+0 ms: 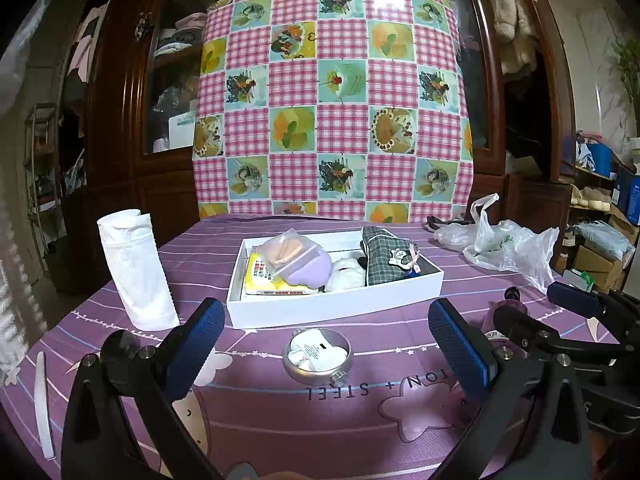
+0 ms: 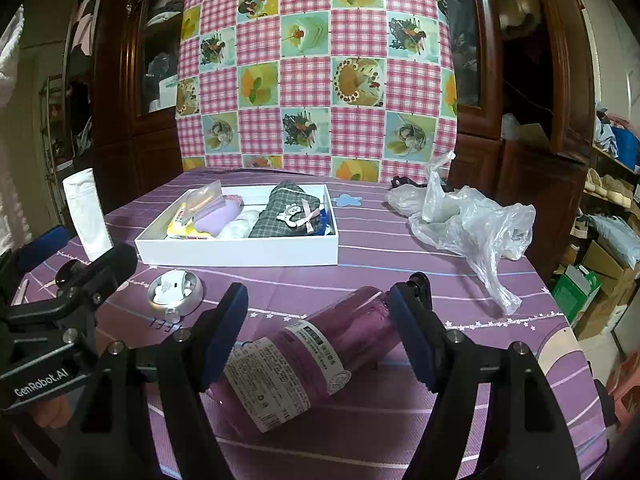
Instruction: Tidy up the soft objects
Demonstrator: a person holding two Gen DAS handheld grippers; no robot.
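A white tray (image 1: pixel 332 312) (image 2: pixel 240 254) on the purple cloth holds a lilac heart-shaped cushion (image 1: pixel 306 270), a zip bag (image 1: pixel 286 252) with something orange inside, a yellow packet (image 1: pixel 260 276), a white fluffy item (image 1: pixel 346 274) and a plaid pouch (image 1: pixel 390 258) (image 2: pixel 286 214) with a bear tag. My left gripper (image 1: pixel 326 312) (image 2: pixel 80 256) hangs open in front of the tray, above a round metal tin (image 1: pixel 318 356) (image 2: pixel 174 290). My right gripper (image 2: pixel 320 296) (image 1: pixel 560 308) stands open; a purple labelled bottle (image 2: pixel 304 360) lies slantwise on the cloth between its fingers.
A white pouch (image 1: pixel 136 268) (image 2: pixel 86 216) stands left of the tray. A nail file (image 1: pixel 42 400) lies near the left table edge. A crumpled plastic bag (image 1: pixel 508 248) (image 2: pixel 468 220) sits at the right. A checkered board (image 1: pixel 332 100) rises behind the table.
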